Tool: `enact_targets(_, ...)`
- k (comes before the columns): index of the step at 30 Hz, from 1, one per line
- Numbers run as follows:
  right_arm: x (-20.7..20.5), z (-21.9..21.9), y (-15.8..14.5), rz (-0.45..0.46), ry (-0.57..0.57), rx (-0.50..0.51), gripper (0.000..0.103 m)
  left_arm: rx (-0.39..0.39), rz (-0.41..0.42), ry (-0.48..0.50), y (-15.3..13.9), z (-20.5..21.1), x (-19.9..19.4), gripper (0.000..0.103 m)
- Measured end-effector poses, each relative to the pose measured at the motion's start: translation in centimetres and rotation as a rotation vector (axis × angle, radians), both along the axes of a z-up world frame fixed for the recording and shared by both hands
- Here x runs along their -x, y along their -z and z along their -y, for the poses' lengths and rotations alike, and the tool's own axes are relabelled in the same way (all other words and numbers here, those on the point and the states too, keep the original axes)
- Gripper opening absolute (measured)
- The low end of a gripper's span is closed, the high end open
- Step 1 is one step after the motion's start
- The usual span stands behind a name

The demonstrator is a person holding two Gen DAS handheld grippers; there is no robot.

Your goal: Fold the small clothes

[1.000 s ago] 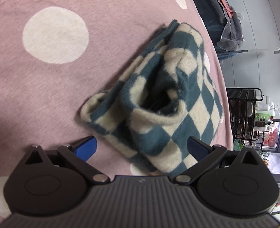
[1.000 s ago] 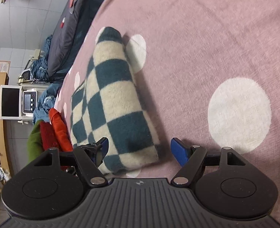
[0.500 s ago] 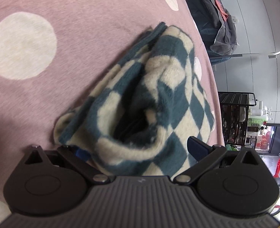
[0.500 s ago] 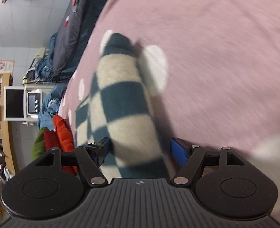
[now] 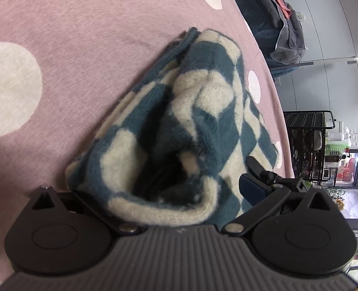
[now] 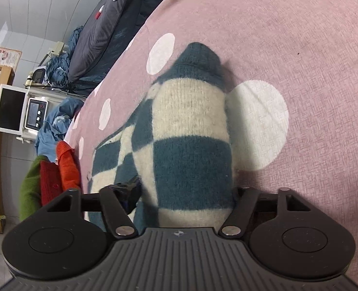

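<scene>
While the left tongs (image 5: 176, 194) stand wide around the near, rolled hem of the checked knit (image 5: 193, 126), only the right blue pad (image 5: 250, 189) shows, just beside the cloth and not pressing it; the left pad is hidden under the knit. These tongs are open, with the cloth bulging between them.

Seen from the right wrist, the right tongs (image 6: 186, 194) straddle the near end of the same knit (image 6: 186, 150). Their arms sit against both sides of the thick fold, but the pads are mostly hidden, so I cannot tell whether they are pinching it or only bracketing it.

The knit, teal and cream in squares, lies bunched on a pink sheet (image 5: 81, 36) with large white dots (image 5: 6, 89). From the left wrist it rises in a loose hump with a dark hollow facing the camera, its far corner pointing away. From the right wrist it is a fat roll running away from the tongs, ending in a teal tip beside a white dot (image 6: 259, 123), with a flatter part spread to the left.

Past the sheet's left edge in the right view lie red, orange and green clothes (image 6: 55, 169), with a dark quilt (image 6: 111, 29) farther off. In the left view, a black rack (image 5: 310, 140) stands at right.
</scene>
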State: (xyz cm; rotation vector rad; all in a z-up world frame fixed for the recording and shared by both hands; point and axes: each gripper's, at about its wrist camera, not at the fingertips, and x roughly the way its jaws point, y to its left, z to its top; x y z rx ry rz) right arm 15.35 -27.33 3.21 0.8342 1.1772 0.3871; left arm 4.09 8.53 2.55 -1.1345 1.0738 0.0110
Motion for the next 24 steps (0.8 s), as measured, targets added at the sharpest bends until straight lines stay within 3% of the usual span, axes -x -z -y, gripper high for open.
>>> enact_targets(4, 0.7, 0.8, 0.0, -0.011, 0.027, -0.006, 0.076, -0.116, -0.013, 0.054, -1.0, 0.9, 0.1, 0.084)
enact_targets(6, 0.9, 0.2, -0.7, 0.002, 0.029, 0.021, 0.072, -0.174, -0.018, 0.091, -1.6, 1.5, 0.0, 0.072)
enact_targets(12, 1.9, -1.5, -3.7, 0.087, -0.008, 0.151, 0.064, -0.24, 0.011, 0.143, -3.5, 2.0, 0.0, 0.047)
enact_targets(16, 2.7, -1.9, -5.4, 0.136, -0.027, 0.197, 0.063, -0.349, 0.06, 0.219, -6.0, 3.5, -0.2, 0.043)
enact_targets(24, 5.0, -0.7, -9.8, 0.263, -0.017, 0.265, 0.061, -0.351, 0.144, 0.283, -9.7, 6.2, 0.5, 0.04)
